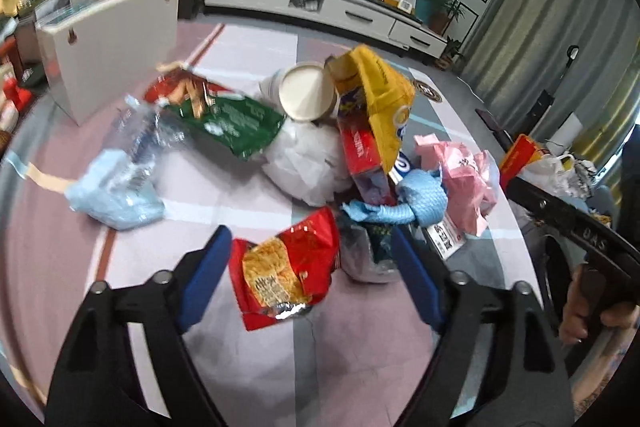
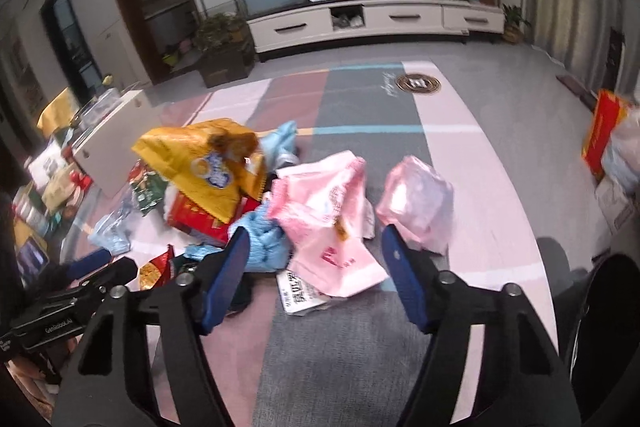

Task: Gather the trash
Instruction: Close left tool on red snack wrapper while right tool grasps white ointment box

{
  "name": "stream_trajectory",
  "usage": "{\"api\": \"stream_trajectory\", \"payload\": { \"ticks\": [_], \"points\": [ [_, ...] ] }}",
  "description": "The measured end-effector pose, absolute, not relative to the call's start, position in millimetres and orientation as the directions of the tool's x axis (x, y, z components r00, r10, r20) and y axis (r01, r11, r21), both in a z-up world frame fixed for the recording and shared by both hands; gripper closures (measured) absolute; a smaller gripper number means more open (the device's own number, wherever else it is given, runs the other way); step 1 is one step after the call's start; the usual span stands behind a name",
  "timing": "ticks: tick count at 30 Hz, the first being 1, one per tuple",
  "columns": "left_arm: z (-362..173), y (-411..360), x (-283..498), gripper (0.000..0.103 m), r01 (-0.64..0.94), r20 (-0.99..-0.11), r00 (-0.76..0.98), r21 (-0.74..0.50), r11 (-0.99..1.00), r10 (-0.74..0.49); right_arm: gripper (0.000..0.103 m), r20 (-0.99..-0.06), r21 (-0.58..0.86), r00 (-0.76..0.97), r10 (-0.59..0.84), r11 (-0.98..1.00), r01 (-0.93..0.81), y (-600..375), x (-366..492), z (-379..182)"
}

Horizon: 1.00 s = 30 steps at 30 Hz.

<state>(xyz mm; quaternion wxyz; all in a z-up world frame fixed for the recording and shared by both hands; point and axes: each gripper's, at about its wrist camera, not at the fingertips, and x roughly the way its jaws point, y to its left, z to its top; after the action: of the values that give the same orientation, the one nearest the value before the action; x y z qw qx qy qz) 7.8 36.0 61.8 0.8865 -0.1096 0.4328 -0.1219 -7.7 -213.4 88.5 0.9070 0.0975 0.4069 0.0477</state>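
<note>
Trash heaped on a striped carpet point(image 2: 360, 347). Left gripper point(image 1: 312, 279) spread around a red noodle packet point(image 1: 286, 273), pads apart from it. Right gripper point(image 2: 316, 267) spread around a pink bag point(image 2: 336, 227), not pinching. Blue cloth point(image 2: 262, 239) touching its left pad; crumpled pink wrapper point(image 2: 416, 203) beside the right. Only in left view: paper cup point(image 1: 306, 91), green packet point(image 1: 236, 123), white tissue point(image 1: 304, 159), clear bottle point(image 1: 140, 143). Yellow bag point(image 1: 380, 99) atop the heap.

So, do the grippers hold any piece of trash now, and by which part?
Nothing is held. The left gripper only straddles the red snack packet; the right gripper straddles pink bag.
</note>
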Motion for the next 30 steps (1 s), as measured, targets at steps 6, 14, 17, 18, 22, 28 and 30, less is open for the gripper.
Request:
{"api": "stream_trajectory", "payload": {
  "ticks": [6, 14, 17, 18, 22, 28, 30],
  "points": [
    [40, 38, 11, 0.027, 0.127, -0.775, 0.526, -0.338, 0.933, -0.352, 0.048, -0.762, 0.295, 0.602, 0.237, 0.956, -0.004, -211, -11, 75],
    [13, 43, 20, 0.031, 0.096, -0.801, 0.475, -0.365, 0.926, -0.365, 0.05, -0.847, 0.195, 0.5, 0.179, 0.981, -0.021, -180, -5, 37],
    [9, 45, 22, 0.034, 0.091, -0.806, 0.471, -0.361, 0.928, -0.36, 0.05, -0.867, 0.121, 0.485, 0.114, 0.992, -0.018, -174, 3, 26],
    [5, 44, 23, 0.034, 0.095, -0.806, 0.472, -0.356, 0.93, -0.357, 0.05, -0.869, 0.099, 0.486, 0.095, 0.995, -0.017, -173, 5, 23],
    [2, 40, 24, 0.034, 0.101, -0.801, 0.487, -0.344, 0.934, -0.348, 0.048, -0.877, 0.07, 0.476, 0.07, 0.997, -0.018, -171, 13, 14],
    [3, 40, 26, 0.052, 0.078, -0.796, 0.5, -0.35, 0.933, -0.34, 0.047, -0.875, 0.033, 0.481, 0.054, 0.998, -0.05, -162, 16, 8],
    [5, 42, 26, 0.06, 0.074, -0.795, 0.498, -0.358, 0.931, -0.346, 0.048, -0.874, 0.011, 0.485, 0.037, 0.998, -0.056, -159, 16, 7]
  ]
}}
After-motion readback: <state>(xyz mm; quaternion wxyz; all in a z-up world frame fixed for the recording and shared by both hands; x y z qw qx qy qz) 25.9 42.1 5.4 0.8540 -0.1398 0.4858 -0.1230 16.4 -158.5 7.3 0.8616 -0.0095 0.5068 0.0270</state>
